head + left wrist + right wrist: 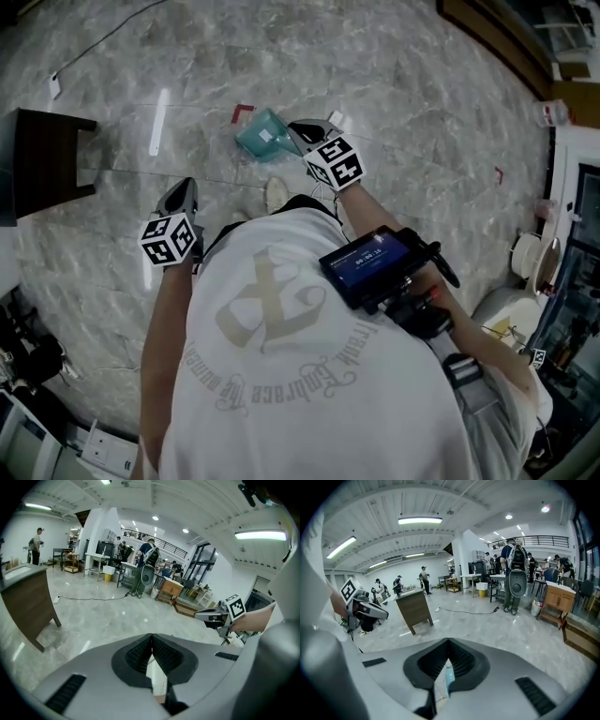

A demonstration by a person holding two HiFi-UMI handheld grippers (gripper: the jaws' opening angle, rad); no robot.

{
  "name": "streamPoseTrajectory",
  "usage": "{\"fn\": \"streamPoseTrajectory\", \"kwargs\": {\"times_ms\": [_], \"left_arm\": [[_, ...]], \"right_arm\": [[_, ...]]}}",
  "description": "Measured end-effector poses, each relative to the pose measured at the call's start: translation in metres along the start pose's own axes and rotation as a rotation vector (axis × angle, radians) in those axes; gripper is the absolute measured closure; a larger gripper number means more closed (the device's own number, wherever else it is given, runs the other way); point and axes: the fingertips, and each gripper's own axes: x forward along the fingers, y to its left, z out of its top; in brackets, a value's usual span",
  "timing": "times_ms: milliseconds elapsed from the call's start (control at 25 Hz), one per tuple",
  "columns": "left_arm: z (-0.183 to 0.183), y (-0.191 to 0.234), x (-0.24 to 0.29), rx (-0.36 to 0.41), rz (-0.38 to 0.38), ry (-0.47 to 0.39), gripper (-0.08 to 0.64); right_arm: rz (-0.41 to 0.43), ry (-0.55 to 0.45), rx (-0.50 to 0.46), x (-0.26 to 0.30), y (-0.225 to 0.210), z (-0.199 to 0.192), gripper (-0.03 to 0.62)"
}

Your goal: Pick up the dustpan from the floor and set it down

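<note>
In the head view a teal, see-through dustpan (261,137) hangs tilted above the marble floor, ahead of the person. My right gripper (311,132) is shut on its right edge. In the right gripper view a thin teal sliver of the dustpan (449,679) shows pinched between the dark pads (461,660), whose tips meet. My left gripper (178,197) is held lower left of the dustpan, apart from it. Its pads (164,653) meet with nothing between them. Each gripper shows in the other's view: the right gripper (211,616), the left gripper (370,610).
A dark wooden cabinet (47,159) stands at the left. A red tape corner (242,112) marks the floor behind the dustpan, and a cable (103,37) runs at the far left. The person's shoe (276,194) is below the dustpan. Shelves and gear (562,281) line the right edge.
</note>
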Motion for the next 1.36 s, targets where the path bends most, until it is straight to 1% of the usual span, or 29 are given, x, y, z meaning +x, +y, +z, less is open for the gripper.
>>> {"fn": "streamPoseTrajectory", "kwargs": {"times_ms": [200,320,440,600,680,800,1000,1360], "left_arm": [[0.023,-0.01,0.012,0.065,-0.026,-0.015,0.548],[0.037,-0.006,0.01,0.08,-0.044,-0.021,0.548],[0.035,-0.002,0.004,0.09,-0.057,-0.023,0.548],[0.015,-0.018,-0.023,0.122,-0.088,-0.044,0.548],[0.011,-0.024,-0.03,0.134,-0.103,-0.045,0.548],[0.008,-0.028,-0.034,0.153,-0.12,-0.039,0.548],[-0.007,-0.03,-0.043,0.176,-0.138,-0.033,0.548],[-0.015,-0.04,-0.056,0.201,-0.153,-0.036,0.548]], "right_arm": [[0.03,-0.074,0.032,-0.015,0.003,0.032,0.575],[0.043,-0.113,0.016,-0.021,0.013,0.059,0.575],[0.044,-0.142,-0.003,-0.03,0.031,0.069,0.575],[0.029,-0.174,-0.005,-0.059,0.07,0.057,0.575],[0.023,-0.178,0.006,-0.068,0.081,0.052,0.575],[0.018,-0.189,0.023,-0.074,0.09,0.047,0.575],[-0.004,-0.202,0.022,-0.084,0.103,0.036,0.575],[-0.019,-0.204,0.034,-0.097,0.112,0.023,0.575]]}}
